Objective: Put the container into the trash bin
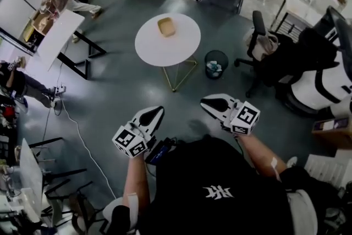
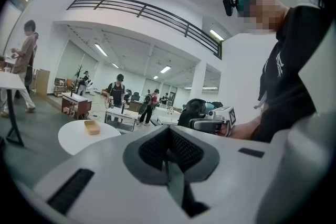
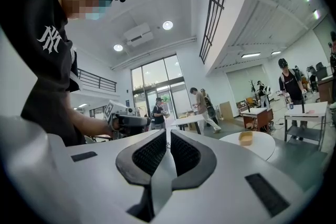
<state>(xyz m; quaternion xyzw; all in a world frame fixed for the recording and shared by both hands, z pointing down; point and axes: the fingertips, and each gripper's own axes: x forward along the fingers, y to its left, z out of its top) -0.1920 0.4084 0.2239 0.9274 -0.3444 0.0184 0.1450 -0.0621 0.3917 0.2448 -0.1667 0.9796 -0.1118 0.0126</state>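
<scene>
Handheld grippers out in front, a person faces a round white surface [image 1: 151,49] across the grey floor [image 1: 110,96]. The one tan container [image 1: 166,26] sits on it open-topped, near the middle. The left gripper [image 1: 154,114] and right gripper [image 1: 209,102] are held well short of the surface, each with its fingers closed together on nothing. The one black trash bin [image 1: 226,58] stands on the floor just beside the surface's gold wire base [image 1: 179,74], to its right in the head view, with some litter [image 1: 214,67] inside. The task looks to be at the approach, with nothing picked up yet. The next move calls for stepping up to the surface, parting one gripper's fingers, taking the container by a wall and carrying it to the bin. The count is two grippers, one container, one bin and one round surface.
</scene>
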